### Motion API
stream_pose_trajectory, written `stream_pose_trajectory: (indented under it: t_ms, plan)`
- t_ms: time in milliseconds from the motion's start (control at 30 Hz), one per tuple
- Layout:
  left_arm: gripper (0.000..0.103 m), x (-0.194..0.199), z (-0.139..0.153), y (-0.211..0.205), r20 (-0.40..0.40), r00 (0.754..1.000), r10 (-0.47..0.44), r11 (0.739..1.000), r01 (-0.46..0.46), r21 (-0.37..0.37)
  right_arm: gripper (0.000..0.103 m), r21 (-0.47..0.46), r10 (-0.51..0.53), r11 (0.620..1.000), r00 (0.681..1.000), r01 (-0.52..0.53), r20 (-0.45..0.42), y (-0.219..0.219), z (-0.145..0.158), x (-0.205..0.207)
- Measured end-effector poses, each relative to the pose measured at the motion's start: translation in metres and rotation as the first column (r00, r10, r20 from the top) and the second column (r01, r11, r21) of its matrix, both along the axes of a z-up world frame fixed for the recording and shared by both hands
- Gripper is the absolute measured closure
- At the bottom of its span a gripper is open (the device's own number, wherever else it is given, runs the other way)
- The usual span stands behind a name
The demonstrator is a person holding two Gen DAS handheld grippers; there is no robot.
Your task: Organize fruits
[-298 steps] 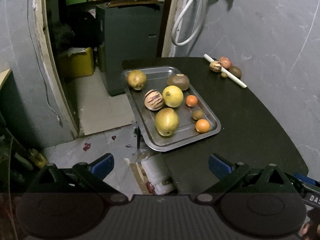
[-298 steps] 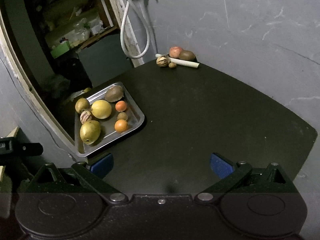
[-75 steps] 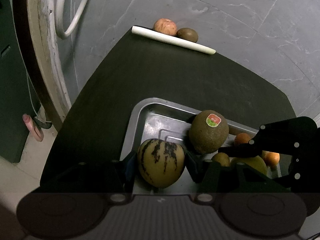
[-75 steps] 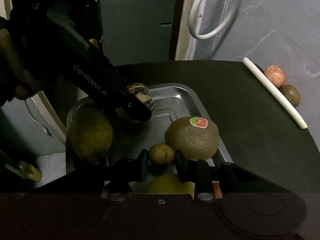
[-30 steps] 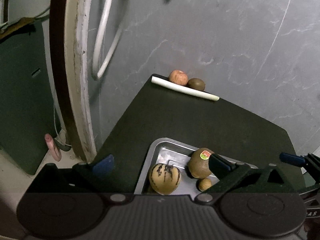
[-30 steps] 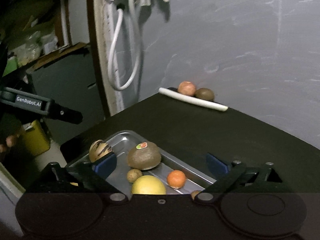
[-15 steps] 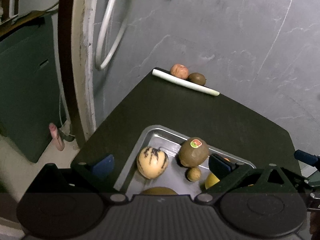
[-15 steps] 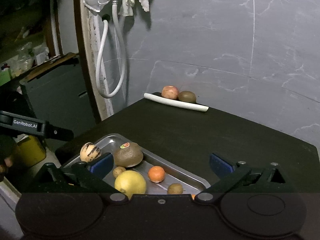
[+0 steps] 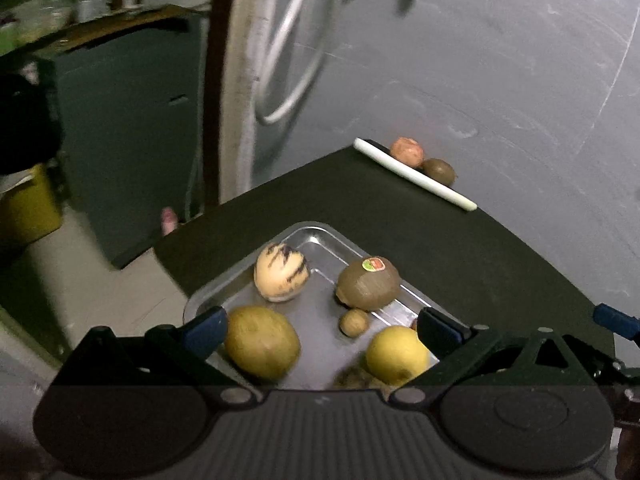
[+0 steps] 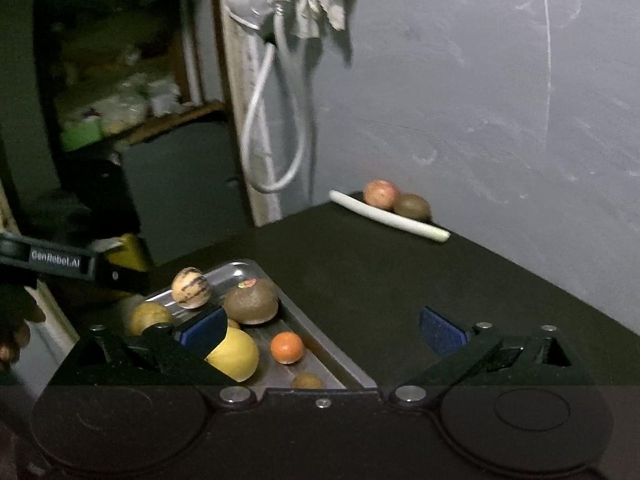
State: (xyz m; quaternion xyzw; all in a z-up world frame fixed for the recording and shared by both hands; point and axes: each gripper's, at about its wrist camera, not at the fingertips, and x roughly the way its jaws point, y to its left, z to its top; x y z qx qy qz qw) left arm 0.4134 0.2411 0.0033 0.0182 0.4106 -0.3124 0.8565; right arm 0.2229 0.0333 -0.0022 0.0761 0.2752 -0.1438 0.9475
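Your left gripper [image 9: 320, 326] hangs over the near end of the tray [image 9: 316, 236], fingers spread wide, nothing between the pads. Your right gripper [image 10: 322, 330] has just finished opening out; its jaws stand fully apart and empty, out over the tray's right rim and the dark table [image 10: 380, 272].

Fruit in the tray, left view: striped melon [image 9: 281, 272] at the far left, stickered brown fruit [image 9: 368, 288] to its right, small brown fruit [image 9: 354, 322] just in front of that, a dull yellow fruit [image 9: 262, 342] near left, a bright yellow fruit [image 9: 396, 354] near right.

Right view only: an orange [image 10: 286, 347] in the tray beside the bright yellow fruit, and another little brown fruit [image 10: 307, 381] near the bottom edge. The left view hides both behind its right finger. The right view also shows your left gripper from the side, a black bar at the left edge with a hand [image 10: 16, 332] behind it.

Left view only: a blue pad [image 9: 618, 322] of your right gripper at the far right edge.

Both views: at the table's far corner a white stick [image 9: 416, 174] lies on the table, with a reddish fruit [image 9: 407, 152] and a kiwi [image 9: 439, 171] behind it against the grey wall, well apart from the tray. A white hose [image 10: 276, 120] hangs on the wall.

Left view is motion-blurred at the edges.
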Motion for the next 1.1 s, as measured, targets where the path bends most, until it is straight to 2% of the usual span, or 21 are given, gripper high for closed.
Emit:
stream_pose_trajectory:
  t_ms: [233,400,567,1100]
  plan:
    - [0.001,-0.06,0.019,-0.003,0.024,0.986,0.164,0.986,-0.164,0.019,0.001,0.006,0.14,0.99,0.99,-0.14,0.013,-0.02,0.006,-0.023]
    - [0.001,-0.088,0.029,-0.001,0.055,0.977,0.205,0.978,-0.207,0.032,0.001,0.011,0.167,0.986,0.985,-0.167,0.039,-0.018,0.014,-0.038]
    - [0.001,-0.106,0.031,0.002,0.069,0.977,0.203,0.979,-0.205,0.023,0.001,0.014,0.15,0.988,0.988,-0.151,0.046,-0.012,0.017,-0.051]
    - [0.001,-0.138,0.015,0.023,0.05,0.994,0.095,0.995,-0.094,-0.018,0.001,-0.038,0.016,0.999,1.0,-0.016,0.017,0.019,0.034,-0.098]
